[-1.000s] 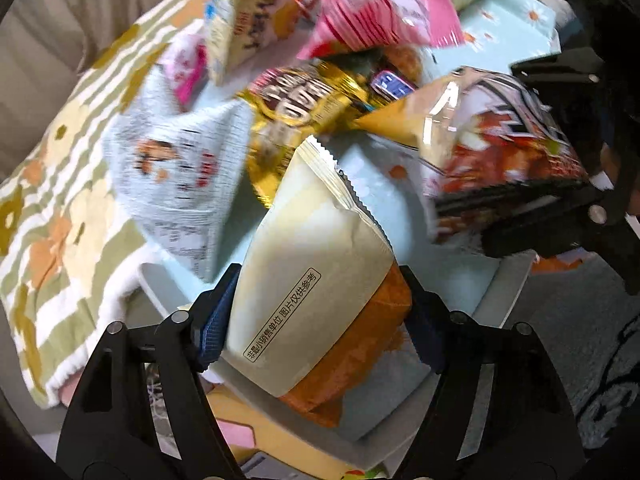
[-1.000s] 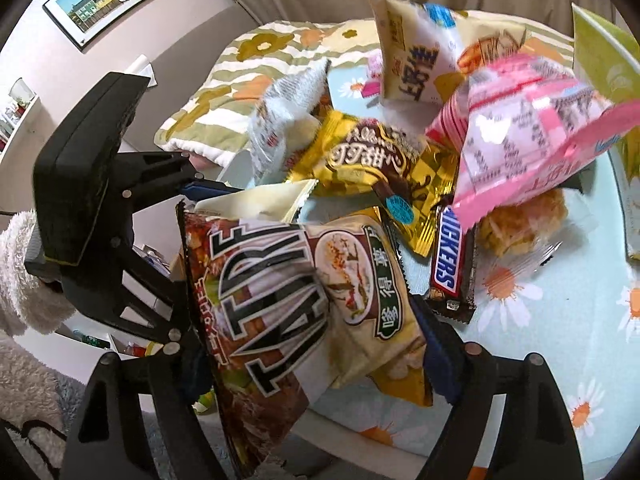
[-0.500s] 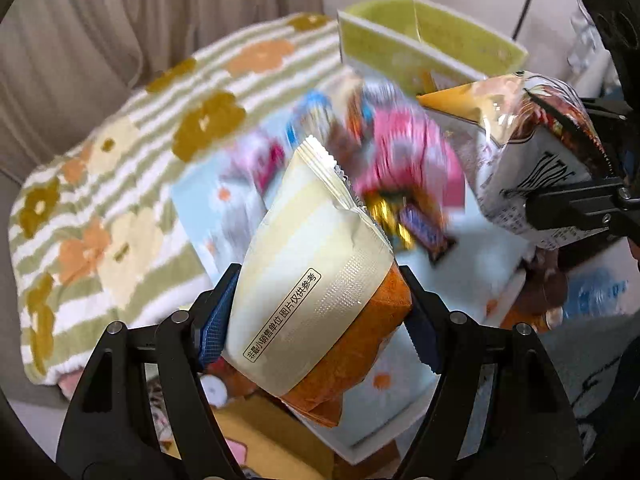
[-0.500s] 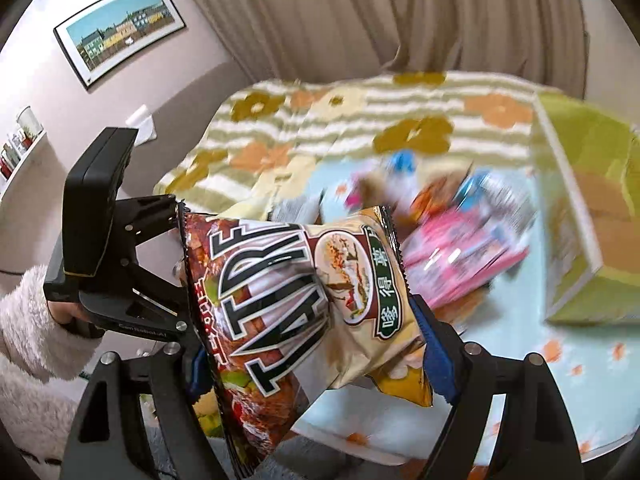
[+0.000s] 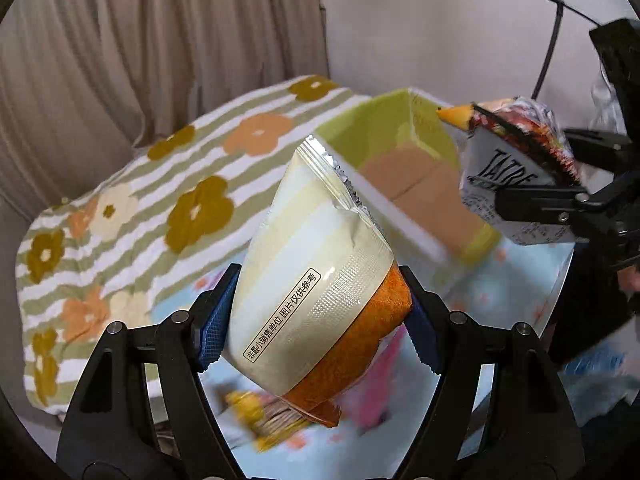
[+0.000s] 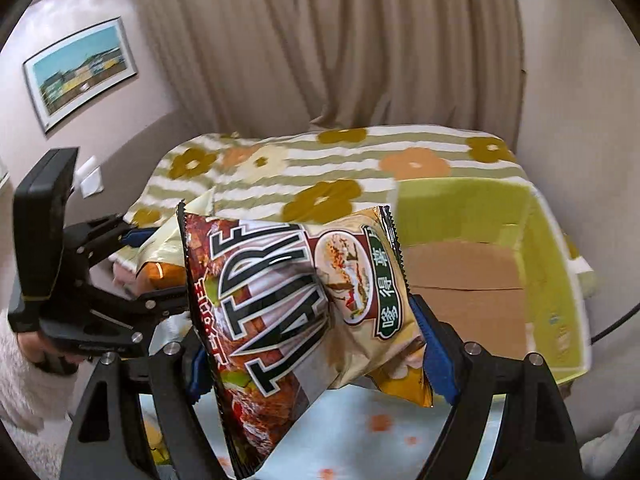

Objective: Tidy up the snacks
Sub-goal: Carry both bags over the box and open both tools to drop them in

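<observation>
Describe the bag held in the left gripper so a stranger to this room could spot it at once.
Find the open green box with a brown cardboard floor, near the flowered striped blanket. In front of it, the left gripper holds a puffy snack bag clear of the table. Unlike the dark bag with big lettering in the right gripper, it is pale cream with an orange underside.

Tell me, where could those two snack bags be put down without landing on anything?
Inside the green box: its brown cardboard floor looks bare between the green walls. The blue flowered tablecloth in front of the box also shows free. Lower left it is crowded, with blurred snack packets under the left gripper.
</observation>
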`<state>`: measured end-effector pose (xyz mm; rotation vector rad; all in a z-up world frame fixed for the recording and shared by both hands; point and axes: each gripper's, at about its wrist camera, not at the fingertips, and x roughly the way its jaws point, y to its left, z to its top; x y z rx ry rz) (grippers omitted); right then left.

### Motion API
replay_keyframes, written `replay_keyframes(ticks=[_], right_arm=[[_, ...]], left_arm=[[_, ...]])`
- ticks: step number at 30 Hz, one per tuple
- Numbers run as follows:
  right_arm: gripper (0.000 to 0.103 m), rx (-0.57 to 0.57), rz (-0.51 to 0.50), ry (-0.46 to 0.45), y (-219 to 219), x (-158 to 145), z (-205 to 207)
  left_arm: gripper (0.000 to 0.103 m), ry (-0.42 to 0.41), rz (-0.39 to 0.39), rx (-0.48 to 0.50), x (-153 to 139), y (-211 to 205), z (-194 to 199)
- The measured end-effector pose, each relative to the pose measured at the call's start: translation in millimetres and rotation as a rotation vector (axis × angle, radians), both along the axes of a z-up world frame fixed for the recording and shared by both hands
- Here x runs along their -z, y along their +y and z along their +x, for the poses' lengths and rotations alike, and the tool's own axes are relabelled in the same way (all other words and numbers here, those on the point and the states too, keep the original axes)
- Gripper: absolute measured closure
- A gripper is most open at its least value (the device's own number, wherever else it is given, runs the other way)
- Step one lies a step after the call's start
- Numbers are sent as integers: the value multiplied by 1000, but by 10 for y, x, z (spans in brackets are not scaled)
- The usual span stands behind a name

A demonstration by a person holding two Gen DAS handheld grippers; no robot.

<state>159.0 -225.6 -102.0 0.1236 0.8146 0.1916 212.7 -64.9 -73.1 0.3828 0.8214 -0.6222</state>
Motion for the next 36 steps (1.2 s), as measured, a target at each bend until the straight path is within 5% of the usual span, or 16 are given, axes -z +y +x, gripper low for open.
replay_keyframes(ticks=[8, 14, 22, 24, 26, 27, 36], right_arm=[[23, 107, -10, 47, -1131, -26, 122], [23, 102, 24, 113, -1537, 150, 299], [23, 113, 55, 156, -1668, 331, 386], [23, 120, 55, 170, -1677, 366, 400], [23, 130, 46, 184, -1684, 391, 424], [23, 136, 43, 189, -1690, 404, 440], [23, 155, 13, 220, -1664, 467, 470]], left_arm=[[31, 81, -37, -26, 146, -1272, 282], [31, 170, 8, -39, 523, -1925, 456], [30, 245, 68, -36, 954, -2153, 586], [24, 239, 76, -43, 985, -2153, 575], [3, 213, 83, -54, 986, -2162, 560], [0, 198, 93, -61, 986, -2135, 561], [0, 158, 86, -76, 852, -1963, 470]])
